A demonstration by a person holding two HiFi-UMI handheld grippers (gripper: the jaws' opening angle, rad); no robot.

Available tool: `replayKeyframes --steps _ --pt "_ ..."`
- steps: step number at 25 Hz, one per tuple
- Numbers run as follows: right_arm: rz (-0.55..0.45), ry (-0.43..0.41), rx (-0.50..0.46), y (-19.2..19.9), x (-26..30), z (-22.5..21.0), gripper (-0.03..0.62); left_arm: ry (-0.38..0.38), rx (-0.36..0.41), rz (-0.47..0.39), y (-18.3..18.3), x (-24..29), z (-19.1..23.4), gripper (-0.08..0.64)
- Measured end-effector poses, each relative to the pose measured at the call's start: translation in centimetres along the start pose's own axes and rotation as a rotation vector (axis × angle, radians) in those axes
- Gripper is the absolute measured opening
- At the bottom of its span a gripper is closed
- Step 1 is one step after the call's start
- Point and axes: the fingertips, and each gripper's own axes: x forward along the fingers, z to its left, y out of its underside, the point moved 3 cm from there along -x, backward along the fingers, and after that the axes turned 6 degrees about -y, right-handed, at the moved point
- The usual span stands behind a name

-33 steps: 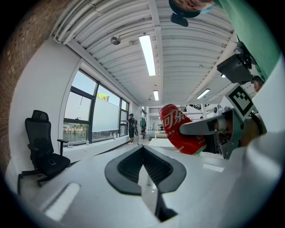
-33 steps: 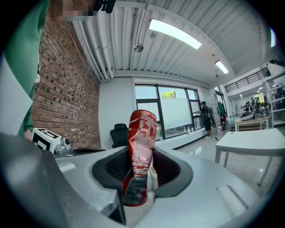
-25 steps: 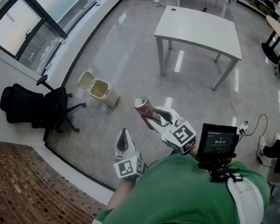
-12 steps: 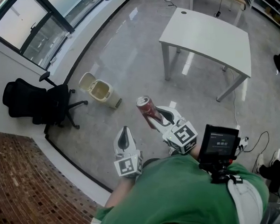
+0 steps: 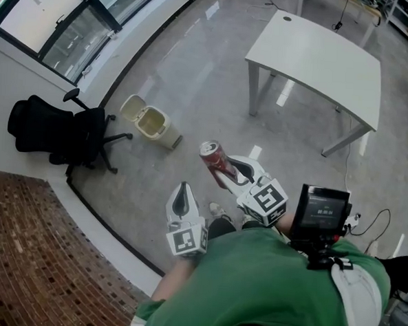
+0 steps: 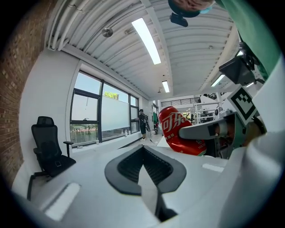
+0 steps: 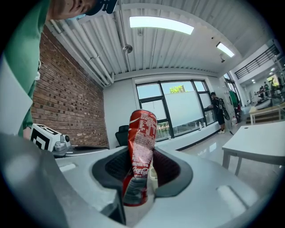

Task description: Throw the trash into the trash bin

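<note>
Can (image 5: 214, 162) still clamped in right claw (image 5: 224, 170), table (image 5: 321, 56) shifted right

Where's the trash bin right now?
Head view, upper left: the trash bin stands open just right of the black office chair, left of the white table.

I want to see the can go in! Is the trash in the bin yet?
Not yet. Done: the right gripper grips the red soda can in its jaws. In hand: the can is up over the floor, apart from the trash bin. Left: get to the open bin beside the office chair and drop it in.
</note>
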Motion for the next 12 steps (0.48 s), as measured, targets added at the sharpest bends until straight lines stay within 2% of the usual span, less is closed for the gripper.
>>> replayKeyframes --steps 9,12 --pt "0.049 -0.068 -0.047 0.2 4.9 -0.2 0.149 -0.050 -0.020 0.022 0.7 2.0 3.5 0.005" --pt "0.054 -0.082 -0.064 -0.4 7.3 -0.3 0.149 -0.062 -0.034 0.002 0.7 3.4 5.4 0.005"
